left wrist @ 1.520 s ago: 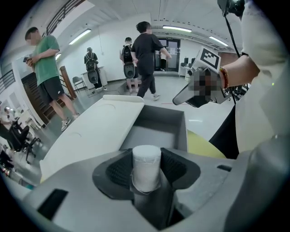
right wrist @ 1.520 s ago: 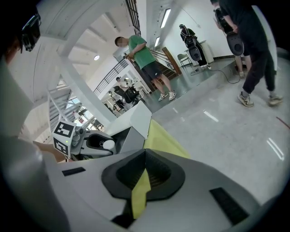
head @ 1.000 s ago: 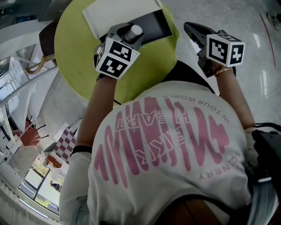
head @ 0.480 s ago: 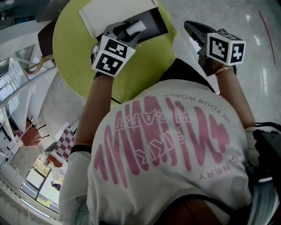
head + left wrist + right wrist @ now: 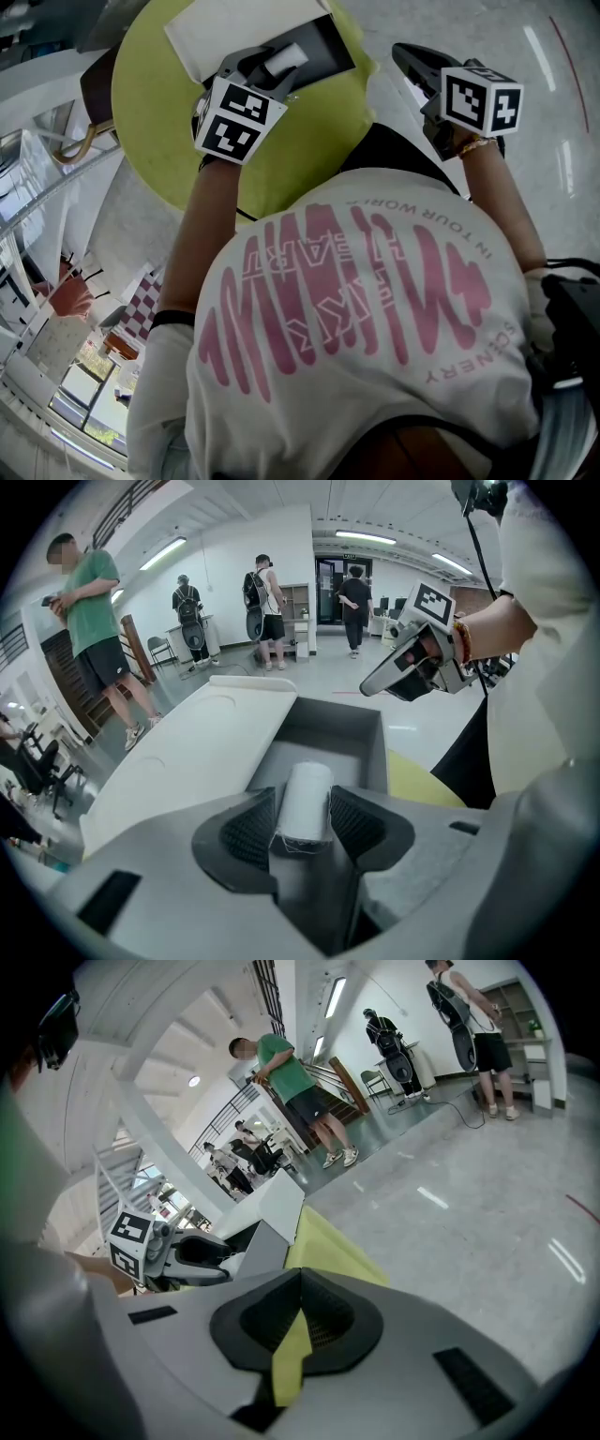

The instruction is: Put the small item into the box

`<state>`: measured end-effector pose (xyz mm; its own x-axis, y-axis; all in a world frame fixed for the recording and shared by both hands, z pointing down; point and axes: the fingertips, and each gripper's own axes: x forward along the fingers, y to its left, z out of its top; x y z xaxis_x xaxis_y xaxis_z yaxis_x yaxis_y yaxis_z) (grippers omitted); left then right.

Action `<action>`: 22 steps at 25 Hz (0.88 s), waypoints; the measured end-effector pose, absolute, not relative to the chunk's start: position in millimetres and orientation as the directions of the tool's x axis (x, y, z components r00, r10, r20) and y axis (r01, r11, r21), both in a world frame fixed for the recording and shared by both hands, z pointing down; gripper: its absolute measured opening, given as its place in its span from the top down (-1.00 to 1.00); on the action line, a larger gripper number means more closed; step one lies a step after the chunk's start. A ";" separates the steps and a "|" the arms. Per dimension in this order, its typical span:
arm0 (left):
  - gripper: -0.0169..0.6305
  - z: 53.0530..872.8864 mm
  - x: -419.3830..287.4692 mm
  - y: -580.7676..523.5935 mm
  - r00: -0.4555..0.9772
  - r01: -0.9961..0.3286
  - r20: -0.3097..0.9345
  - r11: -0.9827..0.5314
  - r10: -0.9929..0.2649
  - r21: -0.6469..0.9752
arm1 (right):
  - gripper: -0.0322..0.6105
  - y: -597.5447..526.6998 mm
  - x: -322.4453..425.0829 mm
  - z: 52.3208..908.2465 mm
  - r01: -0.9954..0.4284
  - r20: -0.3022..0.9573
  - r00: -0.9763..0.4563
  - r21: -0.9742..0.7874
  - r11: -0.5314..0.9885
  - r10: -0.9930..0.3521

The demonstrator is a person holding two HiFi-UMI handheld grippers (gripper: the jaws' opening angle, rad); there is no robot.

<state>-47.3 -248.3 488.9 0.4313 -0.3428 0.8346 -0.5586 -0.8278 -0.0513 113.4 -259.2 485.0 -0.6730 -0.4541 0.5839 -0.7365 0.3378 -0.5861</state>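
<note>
A small white spool of thread (image 5: 307,794) is pinched between the dark pads of my left gripper (image 5: 302,810), which is shut on it. The spool lies pointing into a grey box (image 5: 330,726) whose white lid (image 5: 202,747) is folded open to the left. From the head view, the left gripper (image 5: 275,64) holds the spool (image 5: 286,56) over the box (image 5: 323,52) on the round yellow-green table (image 5: 300,141). My right gripper (image 5: 405,56) hovers off the table's right edge with nothing in it. Its jaws meet at the tips (image 5: 300,1277).
A chair (image 5: 94,89) stands by the table's left edge. Several people stand across the hall, one in a green shirt (image 5: 89,602) to the left. The right gripper (image 5: 412,663) shows beyond the box on its right side. Grey floor surrounds the table.
My left gripper has carried the spool forward over the open box, and the spool has tipped from upright to lying along the jaws. The right gripper has barely moved.
</note>
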 end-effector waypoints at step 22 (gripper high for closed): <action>0.54 474.6 -40.3 -240.8 0.462 -0.574 0.797 -0.816 -0.388 -0.064 | 0.88 -257.7 102.9 480.9 -0.725 0.579 -0.687 -0.580 0.371 -0.438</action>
<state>-40.3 -240.8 474.6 0.4623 -0.3877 0.7975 -0.5742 -0.8162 -0.0639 102.9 -257.7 480.9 -0.6872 -0.4384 0.5793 -0.7254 0.3711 -0.5797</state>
